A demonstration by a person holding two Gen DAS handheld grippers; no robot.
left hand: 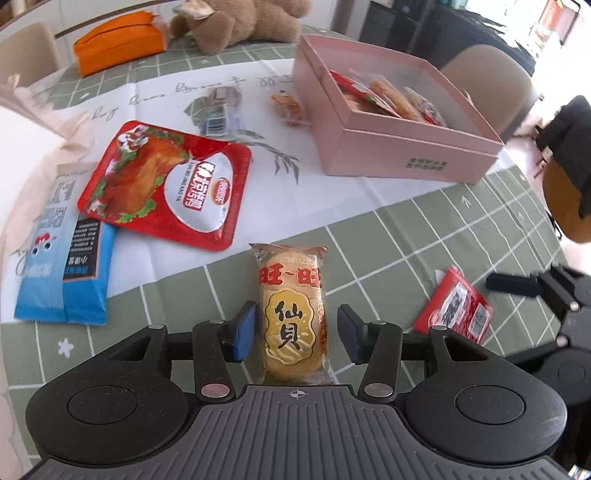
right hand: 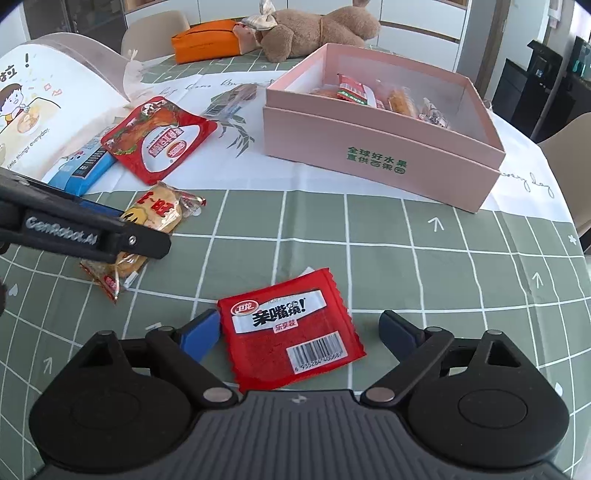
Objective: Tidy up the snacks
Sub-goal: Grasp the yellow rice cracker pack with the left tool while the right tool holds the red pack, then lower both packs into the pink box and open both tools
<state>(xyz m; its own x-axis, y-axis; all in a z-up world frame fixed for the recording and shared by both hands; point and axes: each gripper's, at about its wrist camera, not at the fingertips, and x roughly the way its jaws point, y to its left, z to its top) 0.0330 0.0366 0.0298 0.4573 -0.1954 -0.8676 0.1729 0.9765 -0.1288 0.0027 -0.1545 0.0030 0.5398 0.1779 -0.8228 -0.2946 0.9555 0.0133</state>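
Observation:
A yellow rice-cracker packet (left hand: 291, 314) lies on the green checked tablecloth between the blue pads of my left gripper (left hand: 297, 332), which is open; neither pad presses on it. A red spicy-strip packet (right hand: 291, 332) lies flat between the fingers of my right gripper (right hand: 301, 334), open wide, the left pad close to its edge. The pink box (right hand: 369, 155) stands farther back with several snacks inside. In the right wrist view a black finger (right hand: 110, 236) of the left gripper crosses the cracker packet (right hand: 155, 218).
A red roast-duck packet (left hand: 166, 184), a blue packet (left hand: 62, 258) and two small packets (left hand: 218, 110) lie left of the box. A plush bear (left hand: 236, 22) and an orange case (left hand: 118, 40) sit at the back. A white cartoon bag (right hand: 44, 103) stands left.

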